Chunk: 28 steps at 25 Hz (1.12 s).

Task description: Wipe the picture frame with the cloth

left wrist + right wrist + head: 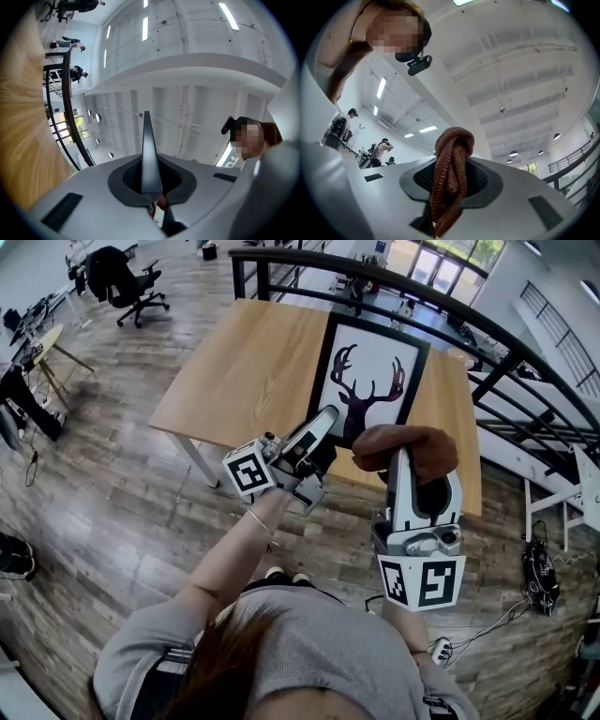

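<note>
The picture frame (370,381), black-edged with a dark deer head on white, lies flat on the wooden table (253,371). My right gripper (405,461) is shut on the brown knitted cloth (405,449), held up in the air over the table's near edge; in the right gripper view the cloth (451,173) bulges out between the jaws. My left gripper (326,418) is raised beside it, near the frame's lower left corner. Its jaws are pressed together with nothing between them, and they point up at the ceiling as my left gripper (146,115) appears in its own view.
A black curved railing (450,310) runs behind the table. An office chair (127,282) and desks stand at the far left. Cables and a bag (539,577) lie on the wood floor at right. Other people stand far off in the hall.
</note>
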Motion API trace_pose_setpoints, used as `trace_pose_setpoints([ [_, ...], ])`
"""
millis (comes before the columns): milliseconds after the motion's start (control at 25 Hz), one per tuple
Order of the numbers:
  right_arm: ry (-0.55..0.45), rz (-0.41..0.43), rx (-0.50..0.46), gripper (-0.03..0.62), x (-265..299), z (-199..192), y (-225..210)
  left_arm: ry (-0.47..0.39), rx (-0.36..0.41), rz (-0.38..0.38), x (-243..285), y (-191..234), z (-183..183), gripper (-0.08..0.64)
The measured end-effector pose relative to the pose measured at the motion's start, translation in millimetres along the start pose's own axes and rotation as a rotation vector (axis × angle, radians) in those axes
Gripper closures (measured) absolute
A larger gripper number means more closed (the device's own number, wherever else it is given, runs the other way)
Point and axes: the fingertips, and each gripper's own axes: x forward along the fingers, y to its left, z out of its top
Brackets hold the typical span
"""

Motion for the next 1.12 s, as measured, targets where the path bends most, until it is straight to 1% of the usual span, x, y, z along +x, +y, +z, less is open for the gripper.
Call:
trace_pose_setpoints([
  [120, -0.005, -0.004, -0.051, 0.459, 8, 13, -6, -0.025, -0.006, 0.004, 0, -6, -1, 0.540],
  [200, 0.007, -0.006, -0.146, 0.459, 21, 23, -9, -0.030, -0.004, 0.006, 0, -9, -1, 0.541],
  [240, 0.014, -0.007, -0.216, 0.459, 30, 29, -9, -0.025, -0.002, 0.006, 1, -10, -1, 0.541],
  [320, 0.015, -0.022, -0.386, 0.459, 54, 44, -4, -0.003, 0.011, 0.009, 1, -12, 0, 0.541],
  [400, 0.012, -0.057, -0.584, 0.459, 80, 59, 3, 0.017, 0.026, 0.021, 1, -13, 1, 0.541],
  [480, 0.046, -0.077, -0.796, 0.459, 100, 66, 10, 0.019, 0.030, 0.026, 1, -17, 2, 0.541],
  [520, 0.067, -0.074, -0.885, 0.459, 109, 67, 15, 0.017, 0.030, 0.024, 1, -20, 2, 0.541],
  [560, 0.090, -0.065, -0.959, 0.459, 119, 66, 20, 0.015, 0.030, 0.024, 1, -21, 2, 0.541],
  [640, 0.136, -0.037, -1.078, 0.459, 139, 58, 28, 0.014, 0.033, 0.026, 1, -22, 3, 0.541],
  [720, 0.165, 0.008, -1.157, 0.459, 154, 46, 35, 0.013, 0.042, 0.027, 1, -23, 3, 0.541],
  [840, 0.197, 0.073, -1.229, 0.459, 153, 31, 43, 0.014, 0.065, 0.032, 2, -32, -9, 0.541],
  [960, 0.218, 0.125, -1.241, 0.459, 138, 19, 50, 0.023, 0.094, 0.027, 3, -44, -24, 0.541],
  [1120, 0.243, 0.192, -1.240, 0.459, 126, -3, 66, 0.018, 0.105, 0.022, 3, -49, -23, 0.541],
])
